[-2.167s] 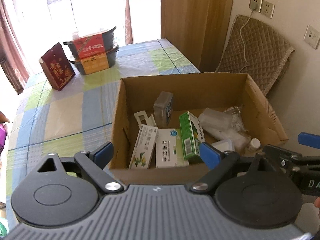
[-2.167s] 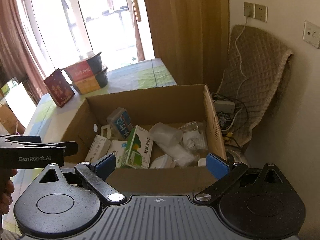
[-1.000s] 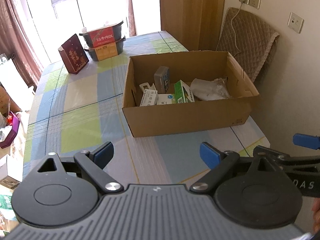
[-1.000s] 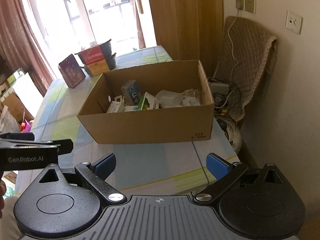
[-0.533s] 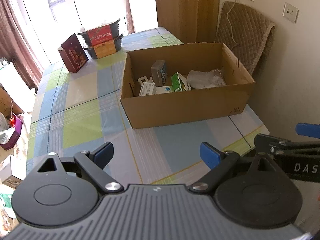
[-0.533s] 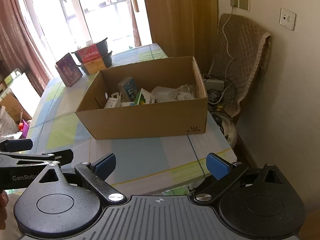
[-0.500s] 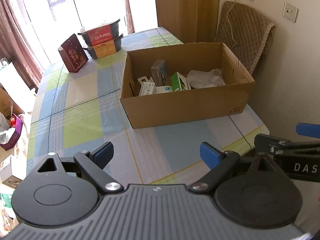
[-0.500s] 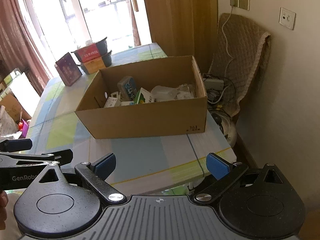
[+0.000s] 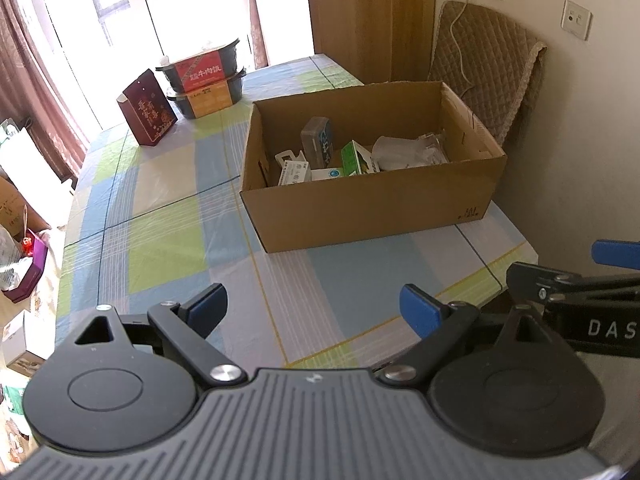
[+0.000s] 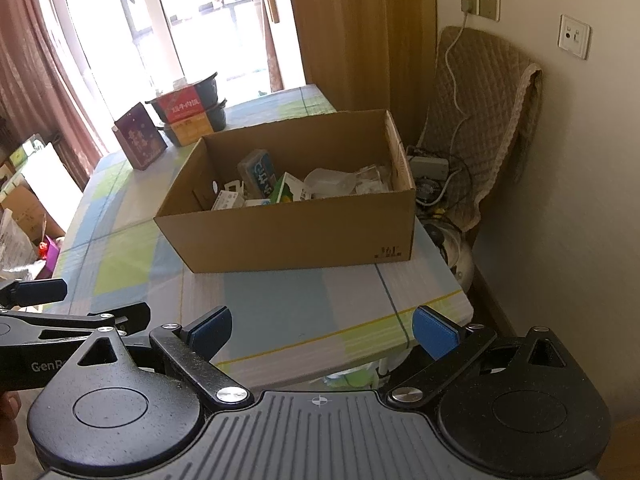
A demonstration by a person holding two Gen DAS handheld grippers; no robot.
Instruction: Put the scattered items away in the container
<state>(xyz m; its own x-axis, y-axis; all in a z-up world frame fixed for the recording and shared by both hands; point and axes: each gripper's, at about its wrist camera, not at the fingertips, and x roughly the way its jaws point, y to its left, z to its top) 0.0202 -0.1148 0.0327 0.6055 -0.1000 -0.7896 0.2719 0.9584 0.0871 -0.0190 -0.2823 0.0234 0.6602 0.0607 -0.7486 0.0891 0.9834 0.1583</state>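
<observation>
Cardboard box [image 9: 372, 208] stands on the table [image 9: 168, 216], near its right end and close to the wall, and the small items lie inside it. I can see a grey pack [image 9: 317, 140] that stands upright against the back part, a green carton [image 9: 354, 159] beside it, white medicine boxes [image 9: 295, 172] lying flat toward the left side, and crumpled clear plastic packaging [image 9: 408, 151] on the right side. From the right wrist view the same box [image 10: 296, 236] shows its front wall, and the items reach only a little above the rim.

The left gripper [image 9: 314, 308] is over the near edge of the table, well apart from the box. Its blue fingers are spread wide and nothing is between them. The right gripper [image 10: 322, 330] is also at the near table edge — its fingers are wide apart too, and they hold nothing. Each gripper shows at the side of the other camera's view.

The tablecloth has blue, green and white squares. At the far left of the table stand a dark red gift bag [image 9: 147, 109] and, just beside it, two stacked black food containers [image 9: 204, 80]. A chair [image 9: 486, 68] with a quilted brown cover is behind the box, against the wall.
</observation>
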